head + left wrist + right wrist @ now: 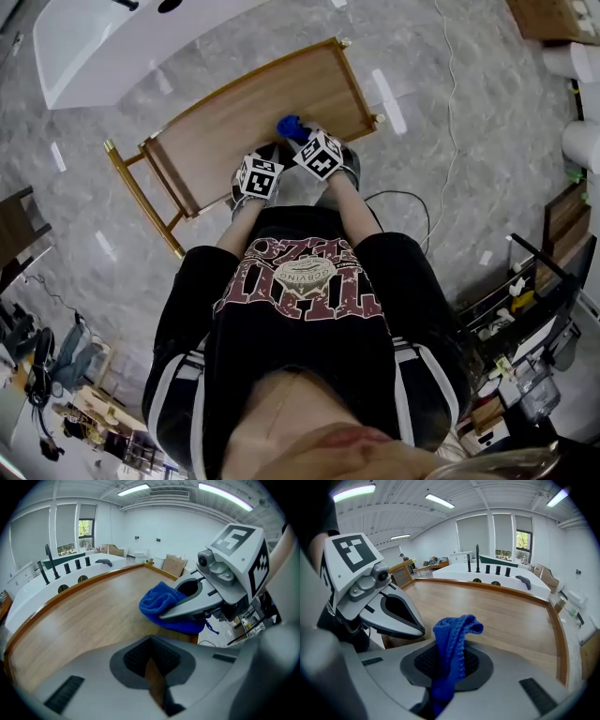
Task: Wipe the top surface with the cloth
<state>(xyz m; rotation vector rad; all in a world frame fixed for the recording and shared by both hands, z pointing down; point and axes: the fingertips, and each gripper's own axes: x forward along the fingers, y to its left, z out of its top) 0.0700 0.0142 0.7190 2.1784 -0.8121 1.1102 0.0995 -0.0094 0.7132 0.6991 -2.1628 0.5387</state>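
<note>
Grey stone-pattern floor, bright strip lights overhead, a white counter beyond the work spot. A long wooden table top stands in front of the person.

- The cloth is blue and bunched. It is at the near edge of the table top, toward its right end.
- The right gripper has its jaws closed on the cloth. A fold stands up between them and the rest trails below.
- From the left gripper view, the lower folds look to lie on the wood, but I can't confirm contact.
- The left gripper is just beside the right one. Its jaws are pressed almost together, with nothing between them and only a sliver of wood showing through.

Handling, my guess:
- The cloth is soft, light and floppy, with a looped weave that should drag on the wood rather than slide.
- It won't hold a shape, so a pinch on one fold leaves loose tails.
- A hold mid-bunch, pressed flat to the wood, would likely wipe better.
- It isn't fragile, and the main risk I see is the cloth slipping out.
</note>
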